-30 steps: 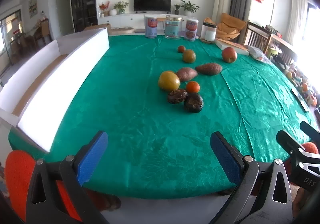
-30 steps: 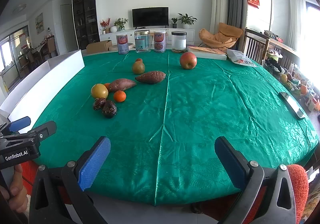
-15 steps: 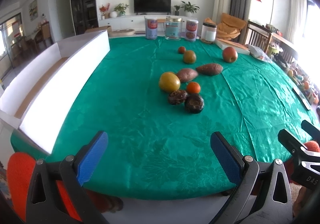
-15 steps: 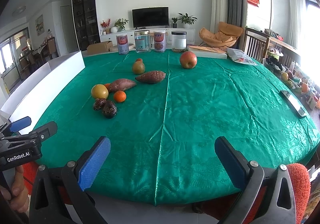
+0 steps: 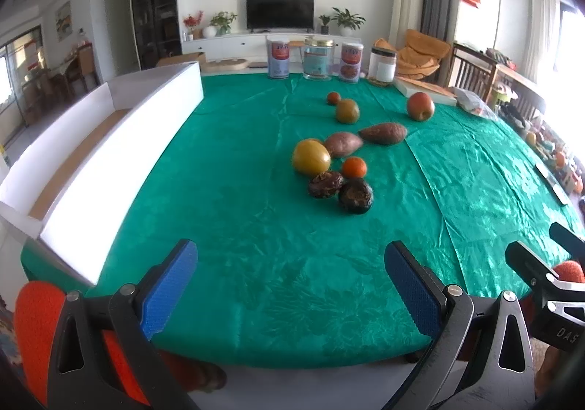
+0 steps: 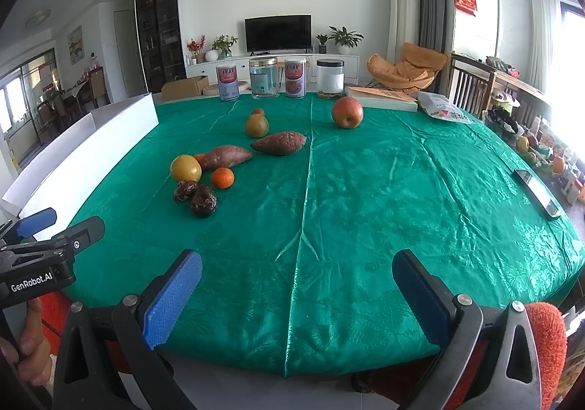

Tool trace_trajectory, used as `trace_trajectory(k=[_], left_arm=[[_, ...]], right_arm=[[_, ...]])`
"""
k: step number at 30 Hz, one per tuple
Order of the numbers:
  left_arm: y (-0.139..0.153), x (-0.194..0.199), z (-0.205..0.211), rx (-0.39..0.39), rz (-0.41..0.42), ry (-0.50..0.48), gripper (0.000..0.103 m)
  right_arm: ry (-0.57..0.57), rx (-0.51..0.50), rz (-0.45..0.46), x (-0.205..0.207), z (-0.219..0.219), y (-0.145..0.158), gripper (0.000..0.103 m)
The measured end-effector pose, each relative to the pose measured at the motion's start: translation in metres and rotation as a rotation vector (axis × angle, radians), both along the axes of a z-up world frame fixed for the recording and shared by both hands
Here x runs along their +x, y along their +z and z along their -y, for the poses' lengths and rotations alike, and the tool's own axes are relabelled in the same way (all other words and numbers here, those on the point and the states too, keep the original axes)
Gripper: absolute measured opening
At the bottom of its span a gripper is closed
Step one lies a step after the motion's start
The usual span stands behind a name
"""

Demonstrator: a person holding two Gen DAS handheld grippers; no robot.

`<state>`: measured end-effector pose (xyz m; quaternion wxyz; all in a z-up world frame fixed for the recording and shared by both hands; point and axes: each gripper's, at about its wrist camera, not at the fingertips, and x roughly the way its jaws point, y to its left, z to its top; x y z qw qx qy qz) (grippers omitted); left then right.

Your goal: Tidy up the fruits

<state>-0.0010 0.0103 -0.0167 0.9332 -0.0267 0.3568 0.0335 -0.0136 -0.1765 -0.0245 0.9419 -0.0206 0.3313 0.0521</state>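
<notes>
Holding both tools at the near edge of the green table (image 6: 365, 190), I had the left gripper (image 5: 290, 285) and the right gripper (image 6: 297, 294) released, jaws wide and empty. Ahead of the left one lay two dark wrinkled fruits (image 5: 340, 188) touching each other, with a small orange (image 5: 354, 167) and a yellow fruit (image 5: 310, 157) just beyond. An apple (image 6: 347, 112) sat farther ahead of the right one. A white box (image 5: 109, 154) ran along my left.

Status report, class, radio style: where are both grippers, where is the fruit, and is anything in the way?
Left gripper and right gripper open, empty, at near table edge. Fruit cluster untouched on green cloth. White box left. Path unobstructed.
</notes>
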Motion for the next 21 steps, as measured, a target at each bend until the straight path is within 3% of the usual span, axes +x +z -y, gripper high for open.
trace_trajectory(k=[17, 21], left_arm=[[0.0001, -0.0001, -0.0006, -0.001, -0.001, 0.0, 0.102], [-0.0046, 0.0042, -0.0046, -0.035, -0.039, -0.008, 0.102]], right_arm=[[0.002, 0.002, 0.007, -0.0004, -0.0013, 0.0, 0.103], [-0.001, 0.006, 0.021, -0.005, 0.0016, 0.003, 0.103]])
